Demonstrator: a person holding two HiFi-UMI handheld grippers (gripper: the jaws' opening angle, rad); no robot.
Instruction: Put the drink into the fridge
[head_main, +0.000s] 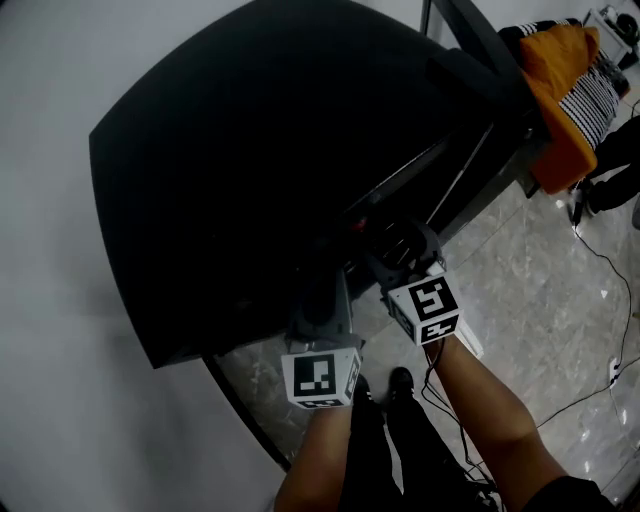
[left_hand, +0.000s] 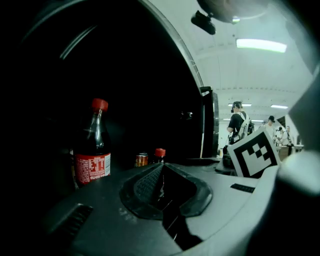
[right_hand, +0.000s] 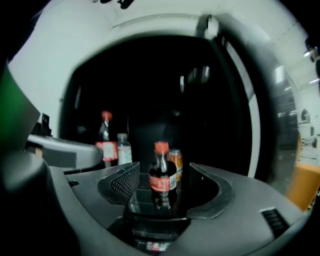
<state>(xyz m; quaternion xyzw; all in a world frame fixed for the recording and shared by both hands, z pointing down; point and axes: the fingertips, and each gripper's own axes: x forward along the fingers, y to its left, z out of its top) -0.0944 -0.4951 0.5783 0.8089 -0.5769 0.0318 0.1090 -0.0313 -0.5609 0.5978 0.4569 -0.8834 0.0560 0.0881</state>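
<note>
The small red-capped plastic cola bottle stands upright straight ahead of the right gripper, jaws parted — left gripper pinched together, empty.

Seen from the head view, the fridge's black top hides every shelf. In the left gripper view, the left gripper covers a small bottle up to its red cap and half-hides the can left of it, whose print is unreadable.

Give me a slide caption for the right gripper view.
Open right gripper faces a small cola bottle on a fridge shelf, a can just behind it.
</note>
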